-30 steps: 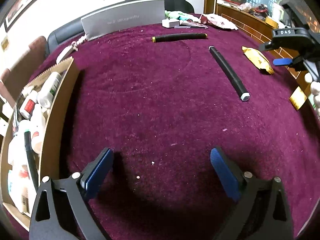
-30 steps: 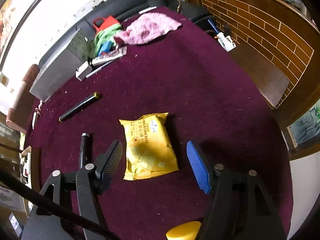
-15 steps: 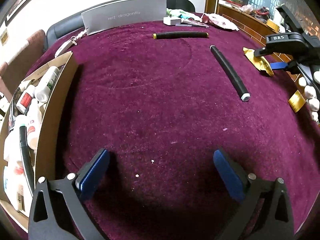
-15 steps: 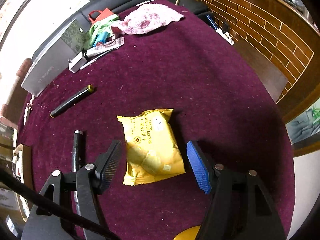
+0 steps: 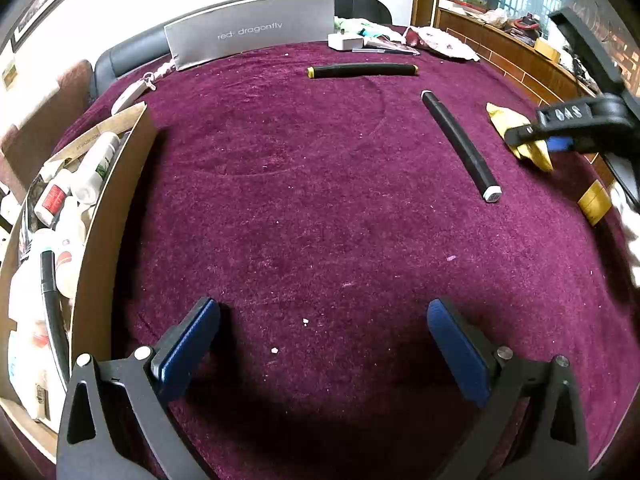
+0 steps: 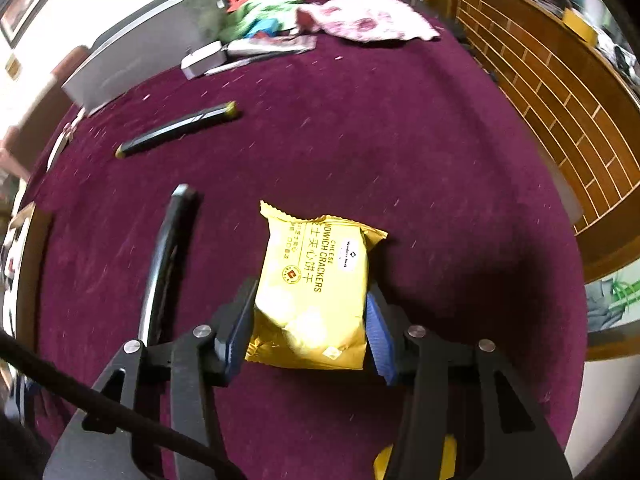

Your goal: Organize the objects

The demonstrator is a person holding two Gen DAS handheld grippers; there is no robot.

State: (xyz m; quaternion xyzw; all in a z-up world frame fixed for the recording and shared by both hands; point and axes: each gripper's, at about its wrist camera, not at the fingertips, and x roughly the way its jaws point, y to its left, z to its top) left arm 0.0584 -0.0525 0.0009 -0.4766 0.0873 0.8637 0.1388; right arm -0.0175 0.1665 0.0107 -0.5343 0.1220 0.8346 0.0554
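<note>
Right gripper (image 6: 308,330): jaws closing around the yellow cracker packet (image 6: 314,280); both blue pads sit against its near sides, so the packet is caught between them.
Yellow cracker packet: lies flat on the purple cloth of the table (image 5: 320,200), near the table's right edge; its far end sticks out beyond the fingers.
Left gripper (image 5: 320,340): jaws wide apart, nothing between them, hanging over bare cloth near the table's near edge.
Black tube with white cap (image 5: 460,144): lies on the cloth just left of the packet, apart from it.
Black tube with yellow ends (image 5: 362,70): lies crosswise toward the far edge.
Cardboard box (image 5: 116,208): at the left edge, full of white bottles (image 5: 94,168).
Grey carton (image 5: 250,36): stands along the far edge.
Patterned cloth (image 6: 366,18): bunched at the far right corner.
</note>
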